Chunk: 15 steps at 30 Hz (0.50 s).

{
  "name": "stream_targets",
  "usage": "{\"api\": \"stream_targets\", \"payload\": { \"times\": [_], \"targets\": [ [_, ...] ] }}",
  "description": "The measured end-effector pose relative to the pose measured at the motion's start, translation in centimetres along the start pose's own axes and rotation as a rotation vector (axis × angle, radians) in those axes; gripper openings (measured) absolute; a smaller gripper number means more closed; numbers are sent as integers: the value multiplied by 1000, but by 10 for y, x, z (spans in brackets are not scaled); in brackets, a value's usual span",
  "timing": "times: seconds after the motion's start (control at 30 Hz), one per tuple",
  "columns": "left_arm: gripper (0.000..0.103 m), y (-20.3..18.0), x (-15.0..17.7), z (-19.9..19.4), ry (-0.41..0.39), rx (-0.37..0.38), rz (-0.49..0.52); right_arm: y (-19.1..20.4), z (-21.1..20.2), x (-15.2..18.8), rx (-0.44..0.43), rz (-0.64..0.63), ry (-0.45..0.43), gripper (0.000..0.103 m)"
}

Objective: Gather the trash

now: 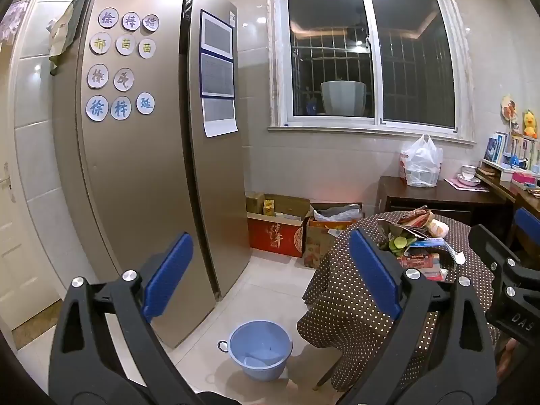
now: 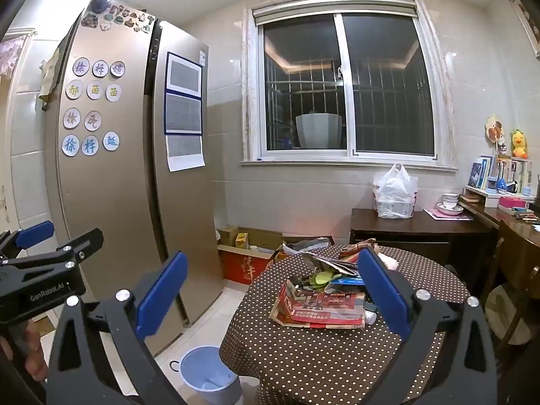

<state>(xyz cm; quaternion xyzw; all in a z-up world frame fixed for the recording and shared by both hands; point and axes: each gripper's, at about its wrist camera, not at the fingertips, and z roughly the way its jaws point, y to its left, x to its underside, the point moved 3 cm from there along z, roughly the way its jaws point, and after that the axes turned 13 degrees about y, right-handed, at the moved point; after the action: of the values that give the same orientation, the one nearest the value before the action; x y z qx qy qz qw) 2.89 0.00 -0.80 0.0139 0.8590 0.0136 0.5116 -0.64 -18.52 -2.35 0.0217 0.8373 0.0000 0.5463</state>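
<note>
Blue pads line both sets of jaws, and both stand spread wide with nothing between them: the left gripper [image 1: 270,276] hangs over the floor beside the desk, the right gripper [image 2: 273,295] over the near part of the desk top. The left gripper also shows at the left edge of the right wrist view. Below them, a pale blue bin [image 2: 209,378] sits on the tiled floor, just beside the desk's hanging cloth. On the brown polka-dot desk [image 2: 320,354] lies the trash pile [image 2: 324,290]: a red printed carton nearest, then green scraps, wrappers and crumpled paper. Beyond stand cardboard boxes [image 1: 280,226] against the wall, a gold fridge [image 1: 141,155] and a dark window [image 2: 347,84].
</note>
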Motion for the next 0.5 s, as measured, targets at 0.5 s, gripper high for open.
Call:
{"api": "stream_targets", "payload": {
  "times": [0.5],
  "targets": [
    [92,-13,5,9,11,-4,5,-3,13,-1,-2,0,12,99]
  ]
}}
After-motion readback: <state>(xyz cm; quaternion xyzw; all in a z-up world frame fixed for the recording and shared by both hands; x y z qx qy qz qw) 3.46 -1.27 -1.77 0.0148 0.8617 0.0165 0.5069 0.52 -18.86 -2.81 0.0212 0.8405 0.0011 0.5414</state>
